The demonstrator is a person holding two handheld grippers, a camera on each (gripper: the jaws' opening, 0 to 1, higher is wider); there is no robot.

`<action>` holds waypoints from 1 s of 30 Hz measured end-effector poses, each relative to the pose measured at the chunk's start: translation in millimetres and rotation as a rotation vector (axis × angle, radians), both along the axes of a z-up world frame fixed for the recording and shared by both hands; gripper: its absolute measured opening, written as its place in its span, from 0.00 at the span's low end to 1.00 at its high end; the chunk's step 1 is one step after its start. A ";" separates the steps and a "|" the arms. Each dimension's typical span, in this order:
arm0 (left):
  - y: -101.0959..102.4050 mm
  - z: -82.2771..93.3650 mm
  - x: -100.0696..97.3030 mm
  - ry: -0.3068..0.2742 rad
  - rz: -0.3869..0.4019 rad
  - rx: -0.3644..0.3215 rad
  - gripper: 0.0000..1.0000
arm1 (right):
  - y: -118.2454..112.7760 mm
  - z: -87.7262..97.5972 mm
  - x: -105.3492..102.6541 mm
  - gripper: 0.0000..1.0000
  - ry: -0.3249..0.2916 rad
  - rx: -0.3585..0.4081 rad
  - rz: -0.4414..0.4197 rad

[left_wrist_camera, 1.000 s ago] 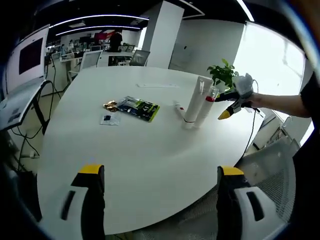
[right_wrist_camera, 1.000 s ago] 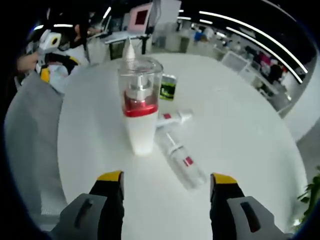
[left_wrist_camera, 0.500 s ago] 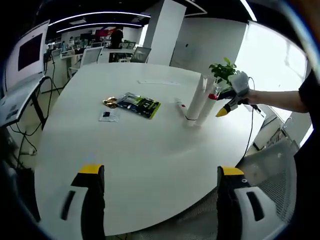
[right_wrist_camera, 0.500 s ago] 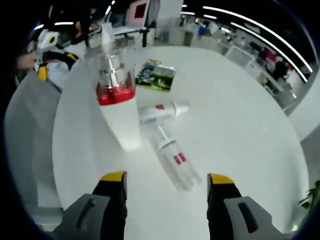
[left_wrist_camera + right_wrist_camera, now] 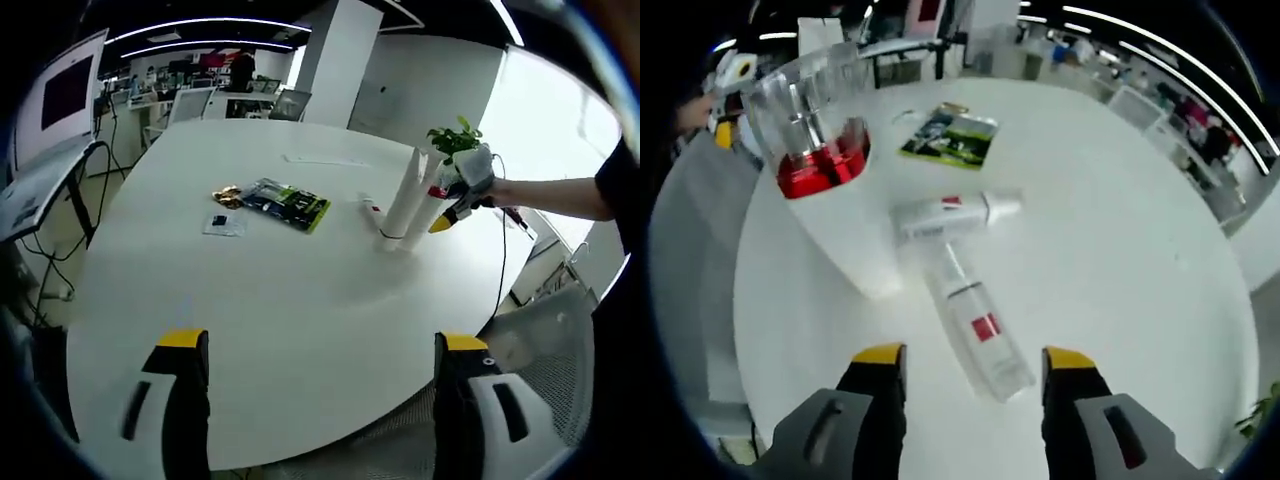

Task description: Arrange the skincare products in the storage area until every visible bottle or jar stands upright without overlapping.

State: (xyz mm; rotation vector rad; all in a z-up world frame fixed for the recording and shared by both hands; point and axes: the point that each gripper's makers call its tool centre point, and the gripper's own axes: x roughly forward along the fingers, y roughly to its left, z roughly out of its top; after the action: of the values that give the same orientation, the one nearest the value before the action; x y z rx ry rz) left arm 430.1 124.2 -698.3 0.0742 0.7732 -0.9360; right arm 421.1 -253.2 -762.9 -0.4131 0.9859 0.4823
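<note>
Lying bottle (image 5: pixel 975 330), label perhaps unreadable.

White table (image 5: pixel 1120 230); white pump bottle (image 5: pixel 840 200) with red band, clear cap; beside it, white tubes, red labels; green-black packet (image 5: pixel 952 136).

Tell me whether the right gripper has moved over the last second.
Yes. In the left gripper view, the right gripper has closed in on the standing bottles from beside them.
</note>
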 end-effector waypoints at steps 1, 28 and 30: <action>-0.3 -0.1 0.3 0.001 0.001 0.000 0.88 | -1.1 -1.7 1.4 0.49 0.005 0.002 0.000; -0.7 -0.1 -0.2 0.007 0.011 -0.001 0.88 | -3.8 -14.1 4.3 0.12 0.068 -0.033 0.030; -1.1 1.1 -0.2 0.006 0.011 -0.004 0.88 | -5.5 -13.2 1.4 0.12 0.067 -0.029 0.007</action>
State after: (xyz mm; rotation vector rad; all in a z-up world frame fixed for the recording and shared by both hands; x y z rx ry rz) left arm 429.9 123.1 -697.3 0.0640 0.7767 -0.9279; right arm 422.4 -258.6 -776.1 -0.4288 1.0577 0.4917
